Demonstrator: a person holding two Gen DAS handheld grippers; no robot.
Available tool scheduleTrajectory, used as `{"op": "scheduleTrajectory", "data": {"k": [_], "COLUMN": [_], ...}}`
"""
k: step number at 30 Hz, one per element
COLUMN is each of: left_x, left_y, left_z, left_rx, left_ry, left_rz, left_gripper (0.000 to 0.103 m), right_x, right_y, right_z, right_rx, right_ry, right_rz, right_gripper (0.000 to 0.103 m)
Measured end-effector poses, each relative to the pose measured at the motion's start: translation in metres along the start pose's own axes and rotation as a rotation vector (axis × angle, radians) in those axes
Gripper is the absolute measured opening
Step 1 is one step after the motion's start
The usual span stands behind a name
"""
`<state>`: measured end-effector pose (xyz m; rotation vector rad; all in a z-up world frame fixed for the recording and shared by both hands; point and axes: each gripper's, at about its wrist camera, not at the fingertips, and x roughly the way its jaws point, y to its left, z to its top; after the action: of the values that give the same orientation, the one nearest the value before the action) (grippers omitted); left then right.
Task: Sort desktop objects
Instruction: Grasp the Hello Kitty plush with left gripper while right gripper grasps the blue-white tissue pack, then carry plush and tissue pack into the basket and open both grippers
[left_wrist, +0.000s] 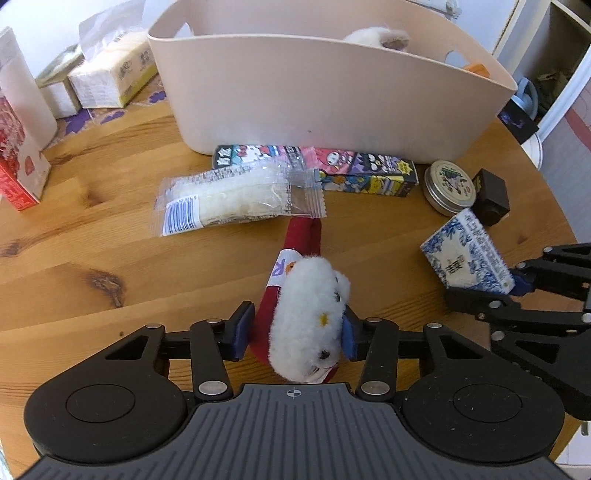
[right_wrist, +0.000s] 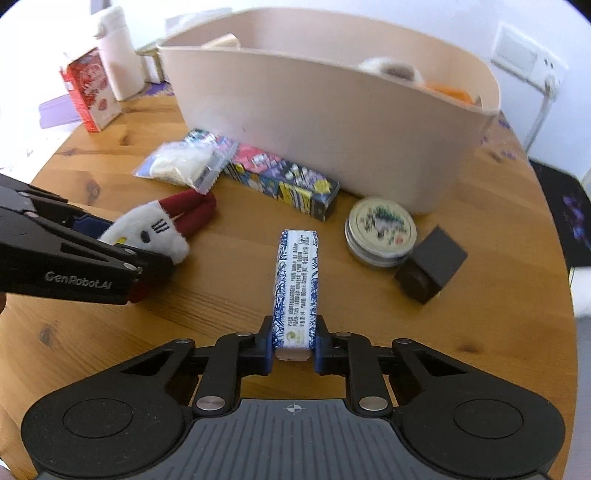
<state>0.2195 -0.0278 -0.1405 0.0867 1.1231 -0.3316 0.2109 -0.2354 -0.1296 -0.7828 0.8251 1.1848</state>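
So at this point I had both grippers busy on the round wooden worktop (left_wrist: 110, 240). The left gripper (left_wrist: 295, 328) was down over the white plush cat toy (left_wrist: 310, 310), the one with the red legs, jaws clenched around its fuzzy head with a blue pad (left_wrist: 242, 328) touching each side (the right pad was half buried in the fluff). The toy's legs pointed away from me toward the clear snack packet (left_wrist: 229, 199), and the feet ended just under its crimped edge.

The right gripper (right_wrist: 293, 343) had its jaws squeezed tight on the near end of the blue-and-white patterned pack (right_wrist: 295, 280), which stood on its narrow edge and ran straight away from the camera. From the left camera that same pack looked tipped up at an angle, with the right gripper's fingers at its lower corner.

The big beige bin (left_wrist: 332, 92) sat at the back of the worktop, with something white and fluffy and something orange already inside. Lying right along its front wall was the long cartoon-printed box (left_wrist: 321, 166), and the snack packet overlapped that box's left end. Over to the right were the round tin (right_wrist: 380, 230) and the little black cube (right_wrist: 430, 264), touching each other. A red-and-white carton (right_wrist: 92, 92) and some tissue packs (left_wrist: 110, 74) stood off at the left rear.
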Motion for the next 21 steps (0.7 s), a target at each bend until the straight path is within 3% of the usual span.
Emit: {"op": "scheduleTrajectory", "data": {"k": [8,21], "left_x": [-0.011,-0.067], "left_y": [0.008,0.012], "left_z": [0.004,0.009], "left_rx": [-0.042,-0.080], "left_ry": [-0.030,-0.123], "left_rz": [0.001,-0.024], "left_gripper": [0.045,0.045], "right_x": [-0.019,-0.068], "right_y": [-0.008,-0.044], "right_z": [0.005,0.029], "right_rx": [-0.058,-0.087], "right_ry": [-0.050,-0.182], "right_rz": [0.024,0.034], "right_gripper": [0.018,0.018]}}
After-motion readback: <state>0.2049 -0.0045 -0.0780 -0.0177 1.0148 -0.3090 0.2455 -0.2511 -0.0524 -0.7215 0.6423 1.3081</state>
